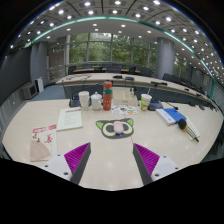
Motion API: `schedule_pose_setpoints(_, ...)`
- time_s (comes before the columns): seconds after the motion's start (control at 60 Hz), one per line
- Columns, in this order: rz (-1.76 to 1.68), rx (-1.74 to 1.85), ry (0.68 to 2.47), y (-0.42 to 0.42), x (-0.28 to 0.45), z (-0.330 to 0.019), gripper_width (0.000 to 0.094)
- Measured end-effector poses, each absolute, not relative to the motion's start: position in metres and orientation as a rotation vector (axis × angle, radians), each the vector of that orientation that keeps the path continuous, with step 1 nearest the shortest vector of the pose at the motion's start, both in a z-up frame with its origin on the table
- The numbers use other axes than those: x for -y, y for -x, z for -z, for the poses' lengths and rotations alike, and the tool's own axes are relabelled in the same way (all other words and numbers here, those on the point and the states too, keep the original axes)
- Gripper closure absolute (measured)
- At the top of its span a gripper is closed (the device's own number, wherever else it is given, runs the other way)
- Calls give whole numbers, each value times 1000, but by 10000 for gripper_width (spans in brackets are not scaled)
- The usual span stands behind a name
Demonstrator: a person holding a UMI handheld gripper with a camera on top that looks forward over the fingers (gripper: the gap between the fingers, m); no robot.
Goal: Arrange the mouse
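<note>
My tool (111, 160) is spread and empty. The mouse (117, 127) sits on its mat (103, 124) at frame centre on the bench (110, 170), ungrasped. Arranging has not begun.

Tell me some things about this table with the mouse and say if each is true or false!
1. The mouse lies on a mouse pad. True.
2. The gripper squeezes the mouse. False: its fingers are open, and the mouse lies beyond them.
3. A tall orange bottle stands behind the mouse. True.
4. The table is black. False: it is light beige.
5. White cups stand left of the bottle. True.
</note>
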State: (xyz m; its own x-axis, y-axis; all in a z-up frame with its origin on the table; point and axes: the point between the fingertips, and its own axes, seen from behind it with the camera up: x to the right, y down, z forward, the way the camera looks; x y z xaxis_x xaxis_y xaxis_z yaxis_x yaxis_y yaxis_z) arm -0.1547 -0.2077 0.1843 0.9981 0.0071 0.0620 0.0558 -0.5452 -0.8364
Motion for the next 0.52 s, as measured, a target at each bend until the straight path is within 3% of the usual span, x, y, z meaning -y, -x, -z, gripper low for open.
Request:
schedule_pose_setpoints(0.233, 54, 65, 2132, 180, 289, -208, 81)
schedule_pose_setpoints(0.517, 53, 56, 2120, 183, 305, -215, 78)
